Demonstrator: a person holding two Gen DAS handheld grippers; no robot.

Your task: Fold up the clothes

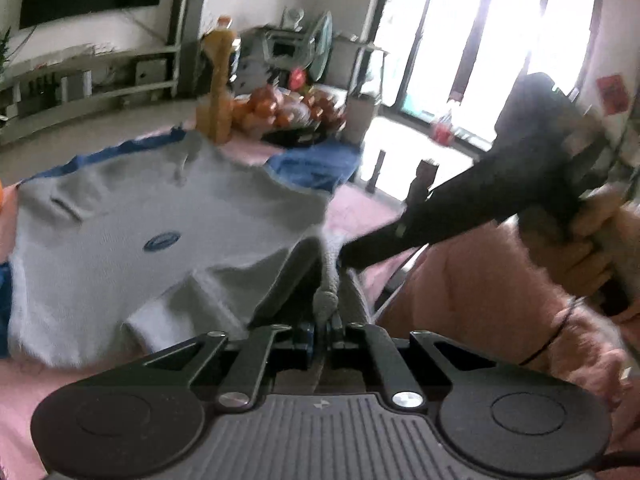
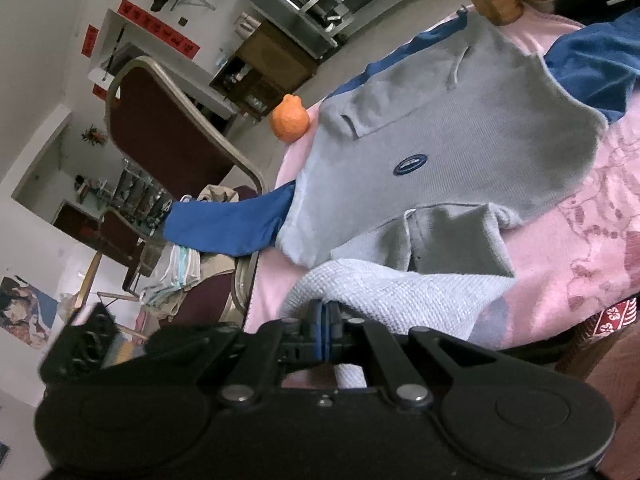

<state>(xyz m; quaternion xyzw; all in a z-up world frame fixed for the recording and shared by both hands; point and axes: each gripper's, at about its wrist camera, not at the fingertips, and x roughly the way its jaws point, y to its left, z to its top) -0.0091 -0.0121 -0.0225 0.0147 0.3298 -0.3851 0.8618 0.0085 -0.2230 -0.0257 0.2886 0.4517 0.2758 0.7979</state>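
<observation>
A grey sweater lies spread on the pink-covered worktop, blue sleeves trailing off its edges. The left tongs are clamped on a bunched grey fold at its near edge; the right tongs pinch the pale knitted hem. Only the left view shows the person's hand gripping the other tool — only the right shows a lone orange and a chair beside the worktop.

I count one grey sweater at twelve o'clock, one blue garment at two o'clock, one loose orange at eleven, one chair at ten, and my two grippers
</observation>
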